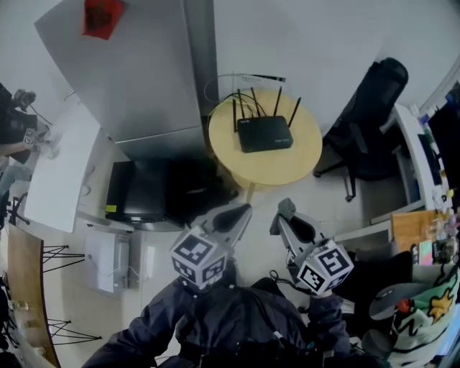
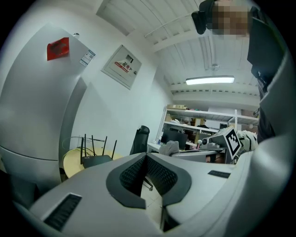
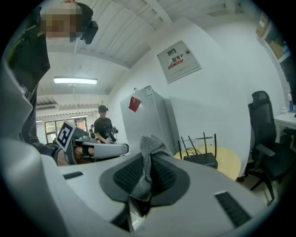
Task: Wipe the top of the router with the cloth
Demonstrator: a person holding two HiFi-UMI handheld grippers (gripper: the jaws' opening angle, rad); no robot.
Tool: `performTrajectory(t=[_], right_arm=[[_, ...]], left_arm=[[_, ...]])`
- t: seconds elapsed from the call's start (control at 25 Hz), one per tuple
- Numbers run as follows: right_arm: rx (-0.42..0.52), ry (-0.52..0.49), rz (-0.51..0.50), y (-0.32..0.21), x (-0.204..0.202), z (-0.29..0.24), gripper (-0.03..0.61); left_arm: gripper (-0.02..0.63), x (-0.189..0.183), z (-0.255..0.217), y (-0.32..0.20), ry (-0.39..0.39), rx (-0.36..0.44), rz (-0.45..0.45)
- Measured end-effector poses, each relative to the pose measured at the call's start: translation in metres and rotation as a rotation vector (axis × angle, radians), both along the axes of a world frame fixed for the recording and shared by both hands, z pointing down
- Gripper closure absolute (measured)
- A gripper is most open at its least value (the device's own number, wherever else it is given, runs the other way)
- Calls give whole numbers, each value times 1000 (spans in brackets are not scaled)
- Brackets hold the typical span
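A black router with several upright antennas sits on a round yellow table ahead of me. Both grippers are held close to my body, well short of the table. My left gripper is shut with nothing between its jaws; its view shows the router far off to the left. My right gripper is shut on a grey cloth, which sticks up from between the pads. In the right gripper view the router stands on the table to the right.
A black office chair stands right of the table. A tall grey cabinet with a red sticker is at the left, with a black box below it. Desks and shelves crowd the right edge. Another person stands far behind.
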State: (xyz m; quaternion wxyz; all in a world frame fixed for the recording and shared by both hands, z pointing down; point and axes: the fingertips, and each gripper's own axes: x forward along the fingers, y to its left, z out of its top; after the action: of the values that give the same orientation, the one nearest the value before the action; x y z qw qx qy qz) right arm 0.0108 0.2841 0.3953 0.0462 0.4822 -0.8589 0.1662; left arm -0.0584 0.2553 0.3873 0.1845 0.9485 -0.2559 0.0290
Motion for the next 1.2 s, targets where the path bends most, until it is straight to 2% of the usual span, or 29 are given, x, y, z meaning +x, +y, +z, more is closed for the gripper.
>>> performTrajectory(t=[0.16,0.44,0.88,1.2], right_arm=[[6,15,7,-28,6,-4,508],[-19,11,41,-86,55,11,508],[-24,-54,-18,-236,141,34,507],[-35,-97,-49,-317,179,44,507]], left_arm=[[614,-3,2,-31,14,-3,-9],[614,14,15,-94,-5,-22,-22],[614,99,29,-237,-104,-47,-53],[614,139,40,-302,-146,-70,-75]])
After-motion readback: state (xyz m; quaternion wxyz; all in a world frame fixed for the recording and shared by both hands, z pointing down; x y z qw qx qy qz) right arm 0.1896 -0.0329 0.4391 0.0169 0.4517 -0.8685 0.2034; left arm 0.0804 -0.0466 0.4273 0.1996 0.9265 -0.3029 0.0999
